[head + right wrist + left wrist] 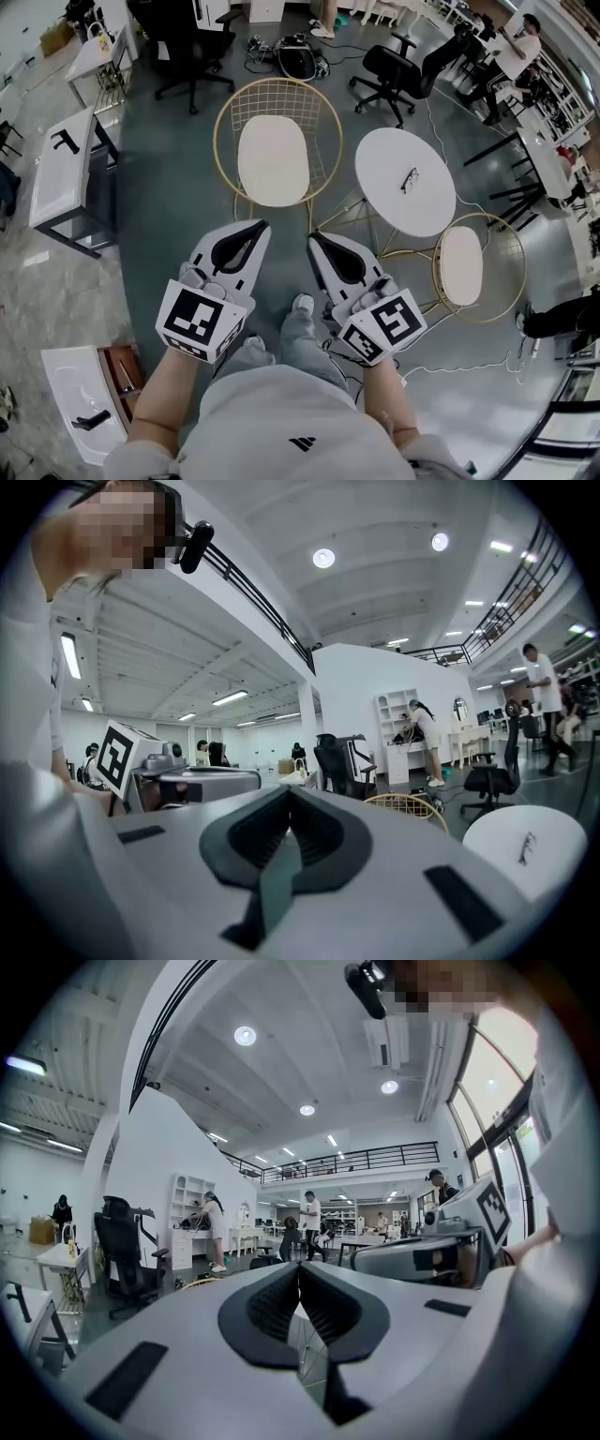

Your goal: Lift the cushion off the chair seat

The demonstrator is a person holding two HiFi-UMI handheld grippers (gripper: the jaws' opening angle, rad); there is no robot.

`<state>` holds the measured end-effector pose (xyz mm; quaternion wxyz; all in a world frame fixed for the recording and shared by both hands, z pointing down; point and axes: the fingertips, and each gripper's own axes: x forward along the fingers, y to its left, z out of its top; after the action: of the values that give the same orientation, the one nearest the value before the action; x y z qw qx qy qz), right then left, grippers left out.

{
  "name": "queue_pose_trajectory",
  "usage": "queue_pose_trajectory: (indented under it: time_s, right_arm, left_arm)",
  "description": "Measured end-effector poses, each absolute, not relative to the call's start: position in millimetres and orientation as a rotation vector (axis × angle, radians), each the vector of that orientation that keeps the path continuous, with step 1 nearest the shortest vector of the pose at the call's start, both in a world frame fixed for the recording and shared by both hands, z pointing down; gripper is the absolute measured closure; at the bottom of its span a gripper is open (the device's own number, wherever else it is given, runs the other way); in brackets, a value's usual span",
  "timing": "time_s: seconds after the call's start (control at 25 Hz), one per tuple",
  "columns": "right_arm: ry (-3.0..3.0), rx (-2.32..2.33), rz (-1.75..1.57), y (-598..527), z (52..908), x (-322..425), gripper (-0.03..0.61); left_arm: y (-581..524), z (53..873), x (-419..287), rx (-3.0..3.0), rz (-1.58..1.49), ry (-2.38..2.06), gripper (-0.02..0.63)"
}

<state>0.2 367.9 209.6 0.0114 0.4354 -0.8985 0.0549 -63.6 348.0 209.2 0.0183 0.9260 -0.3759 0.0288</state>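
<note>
The cream cushion [273,160] lies on the seat of the gold wire chair [231,117], in front of the person. Both grippers are near the chair but do not touch it. The left gripper [262,226] has its jaws closed together with nothing between them, and the right gripper [313,240] the same. A round white table [404,181] stands just beside the chair

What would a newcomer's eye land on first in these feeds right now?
First the two white tools low in the head view: the left claw and right claw, both shut and empty, side by side. Just beyond them stands the gold wire chair with the cream cushion on its seat. To its right is a round white table bearing a pair of glasses.
</note>
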Motion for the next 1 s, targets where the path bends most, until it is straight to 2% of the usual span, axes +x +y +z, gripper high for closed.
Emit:
queue_pose_trajectory:
  time_s: [1.0]
  right_arm:
    - [-2.917, 1.053, 0.188, 216, 207, 99, 0.568]
  left_arm:
    - [210, 205, 32, 2.698, 0.074, -1.465, 0.601]
